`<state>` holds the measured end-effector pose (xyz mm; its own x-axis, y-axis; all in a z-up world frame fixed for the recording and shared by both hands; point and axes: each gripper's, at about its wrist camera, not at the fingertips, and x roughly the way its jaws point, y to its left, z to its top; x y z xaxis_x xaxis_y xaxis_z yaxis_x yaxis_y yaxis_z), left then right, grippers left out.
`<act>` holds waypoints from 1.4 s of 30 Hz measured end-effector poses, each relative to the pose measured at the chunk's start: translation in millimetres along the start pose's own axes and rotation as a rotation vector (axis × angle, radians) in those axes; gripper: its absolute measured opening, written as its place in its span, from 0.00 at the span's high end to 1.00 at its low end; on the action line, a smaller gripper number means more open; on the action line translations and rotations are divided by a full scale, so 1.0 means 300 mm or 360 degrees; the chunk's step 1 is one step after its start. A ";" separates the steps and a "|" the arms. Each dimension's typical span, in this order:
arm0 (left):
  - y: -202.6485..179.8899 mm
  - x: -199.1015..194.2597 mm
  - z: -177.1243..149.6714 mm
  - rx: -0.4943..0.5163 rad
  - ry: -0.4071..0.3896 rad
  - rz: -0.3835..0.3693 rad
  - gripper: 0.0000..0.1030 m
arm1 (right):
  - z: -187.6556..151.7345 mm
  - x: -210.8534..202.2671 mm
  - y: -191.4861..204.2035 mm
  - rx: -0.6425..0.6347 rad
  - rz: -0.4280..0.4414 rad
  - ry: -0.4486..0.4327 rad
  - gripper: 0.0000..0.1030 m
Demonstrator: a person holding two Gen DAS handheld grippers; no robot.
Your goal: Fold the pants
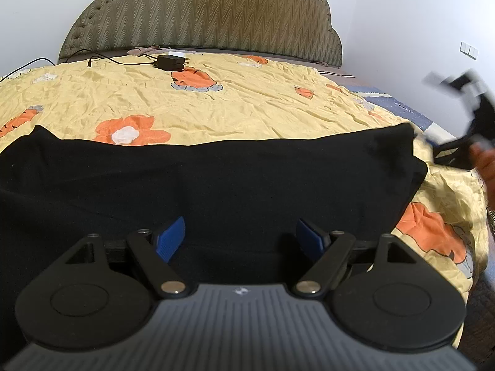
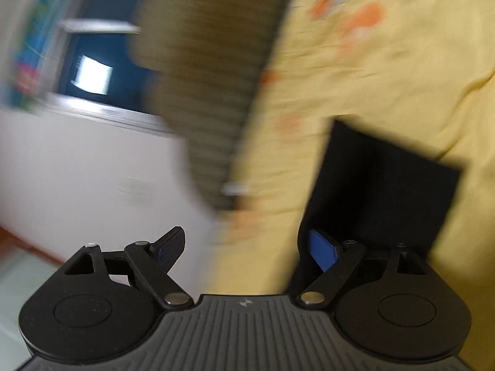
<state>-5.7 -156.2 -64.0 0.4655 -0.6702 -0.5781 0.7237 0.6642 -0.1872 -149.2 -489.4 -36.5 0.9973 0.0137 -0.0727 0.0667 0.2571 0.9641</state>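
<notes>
Black pants point(image 1: 216, 179) lie folded into a wide band across the yellow flowered bedspread point(image 1: 247, 108). My left gripper point(image 1: 241, 232) hangs over their near part, its blue pads point(image 1: 171, 238) wide apart and open, with only cloth beneath. At the right edge of this view my right gripper point(image 1: 464, 114) is a blur beyond the pants' right end, with a hand point(image 1: 485, 167) behind it. The right wrist view is tilted and smeared. There the right gripper point(image 2: 244, 241) stands open with nothing between its fingers, and a corner of the pants point(image 2: 386, 185) lies past its right finger.
A padded olive headboard point(image 1: 201, 15) stands at the far end of the bed. Near it lie a black charger brick point(image 1: 170, 61) and its cable point(image 1: 37, 61). A wall switch point(image 1: 468, 51) is at the right. The right wrist view shows a window point(image 2: 92, 74) and a white wall.
</notes>
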 end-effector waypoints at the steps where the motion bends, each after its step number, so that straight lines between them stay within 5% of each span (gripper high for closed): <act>1: 0.000 0.000 -0.001 -0.0002 0.0000 -0.0002 0.24 | -0.006 -0.032 0.045 -0.0101 0.0041 -0.0024 0.14; 3: 0.000 -0.001 -0.001 -0.0002 0.0000 -0.0004 0.23 | -0.032 -0.075 0.116 -0.0347 -0.0171 -0.0094 0.06; 6: -0.003 -0.001 0.002 -0.0008 0.0010 0.0003 0.23 | -0.070 -0.048 0.080 -0.0428 -0.0503 -0.0005 0.05; 10: -0.011 -0.031 0.043 -0.0085 0.0063 -0.0047 0.23 | -0.085 -0.044 -0.019 -0.0284 -0.0570 -0.0039 0.07; 13: -0.049 -0.087 0.086 -0.0026 -0.0028 -0.0055 0.23 | -0.068 -0.091 -0.021 -0.0263 -0.0564 -0.0165 0.06; 17: -0.102 -0.091 0.091 0.0107 -0.0056 0.0047 0.23 | -0.036 -0.088 0.029 -0.0439 -0.0710 -0.0202 0.06; 20: -0.088 -0.062 0.070 0.0042 0.0029 0.0070 0.23 | 0.000 -0.032 0.035 -0.0582 -0.0884 -0.0236 0.06; 24: -0.041 -0.058 0.048 -0.0022 0.0059 0.0103 0.23 | 0.053 -0.005 -0.032 -0.0438 -0.0798 -0.0138 0.05; 29: 0.008 -0.066 0.036 -0.0080 0.0075 0.0107 0.23 | 0.050 -0.083 -0.038 -0.0398 -0.0681 -0.0288 0.05; 35: 0.039 -0.112 0.025 -0.0103 0.0044 0.0130 0.23 | 0.028 -0.068 -0.054 -0.0319 -0.0545 -0.0163 0.05; 42: 0.089 -0.167 0.004 -0.0164 0.0038 0.0187 0.23 | 0.025 -0.023 -0.065 -0.0288 -0.0530 -0.0149 0.05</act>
<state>-9.2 -105.3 -38.9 0.5311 -0.5784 -0.6192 0.6082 0.7690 -0.1968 -157.1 -501.8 -52.8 0.9211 -0.1856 -0.3423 0.3890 0.3992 0.8303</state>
